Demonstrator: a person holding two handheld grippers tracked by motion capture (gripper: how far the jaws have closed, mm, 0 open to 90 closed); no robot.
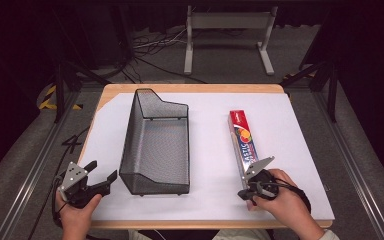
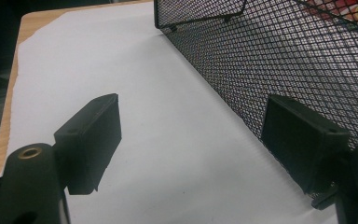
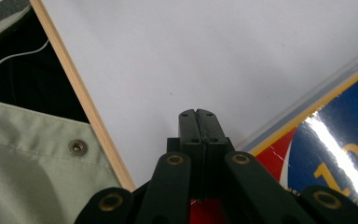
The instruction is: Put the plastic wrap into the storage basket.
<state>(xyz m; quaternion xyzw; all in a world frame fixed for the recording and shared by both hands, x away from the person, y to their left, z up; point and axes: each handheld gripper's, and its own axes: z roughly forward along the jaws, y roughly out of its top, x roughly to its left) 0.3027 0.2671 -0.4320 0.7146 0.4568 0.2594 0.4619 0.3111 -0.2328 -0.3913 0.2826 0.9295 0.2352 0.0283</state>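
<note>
The right gripper (image 1: 243, 194) was closed tight, holding nothing, beside the box (image 1: 243, 140). The left gripper (image 1: 102, 173) was wide open by the basket (image 1: 156, 145).

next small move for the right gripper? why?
Probably open the right gripper and line it up across the long box. Its jaws are pressed together with nothing between them, at the box's near end, so it cannot grasp yet. The wire basket stands beside it; the left gripper waits open at the basket's near corner.
</note>
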